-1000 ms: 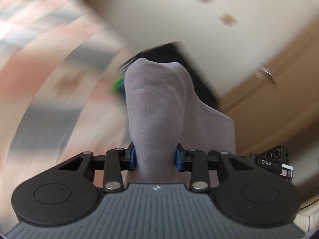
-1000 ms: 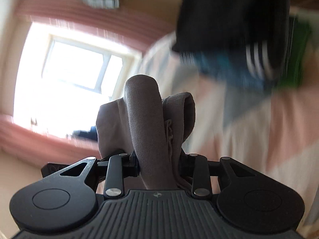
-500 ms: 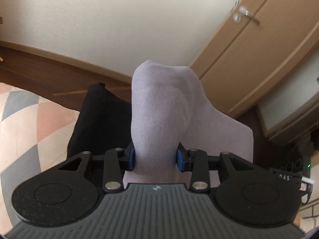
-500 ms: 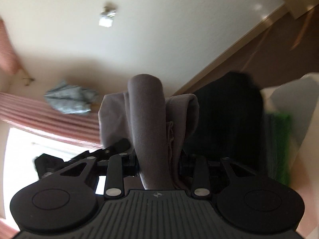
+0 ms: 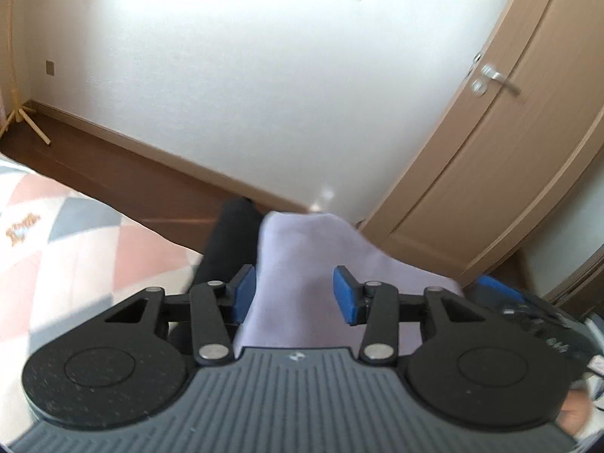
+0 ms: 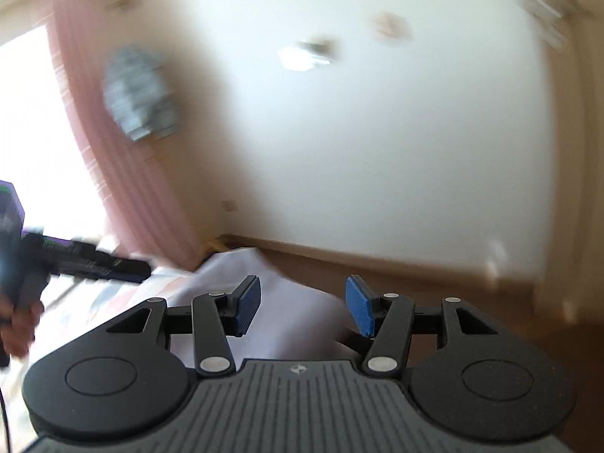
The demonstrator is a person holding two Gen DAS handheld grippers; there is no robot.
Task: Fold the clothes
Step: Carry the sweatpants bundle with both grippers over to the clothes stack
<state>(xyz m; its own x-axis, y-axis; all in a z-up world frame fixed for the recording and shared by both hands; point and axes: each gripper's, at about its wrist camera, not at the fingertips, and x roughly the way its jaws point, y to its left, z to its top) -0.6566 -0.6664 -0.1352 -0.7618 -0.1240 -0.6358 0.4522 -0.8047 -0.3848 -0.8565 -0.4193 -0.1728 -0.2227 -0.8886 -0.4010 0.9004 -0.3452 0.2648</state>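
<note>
A lilac-grey garment [image 5: 302, 264] lies just past my left gripper [image 5: 294, 294], on top of a black garment [image 5: 230, 241] at the bed's edge. The left gripper is open; its blue pads [image 5: 243, 294] stand on either side of the cloth without pinching it. My right gripper [image 6: 304, 304] is open too, with nothing between its pads [image 6: 360, 305]. Pale, washed-out cloth [image 6: 287, 324] lies below it. The right wrist view is blurred; in it the left gripper [image 6: 87, 262] shows at the left, held by a hand [image 6: 17, 324].
A bed cover [image 5: 75, 249] with pink, grey and white shapes fills the left. Beyond it are dark wooden floor [image 5: 124, 177], a white wall and a light wooden door [image 5: 490, 158] at the right. A pink curtain [image 6: 109, 158] hangs by a bright window.
Both grippers have opened and let go of the lilac-grey garment, which now sits lower on the black garment. The right wrist view has swung towards the wall.
</note>
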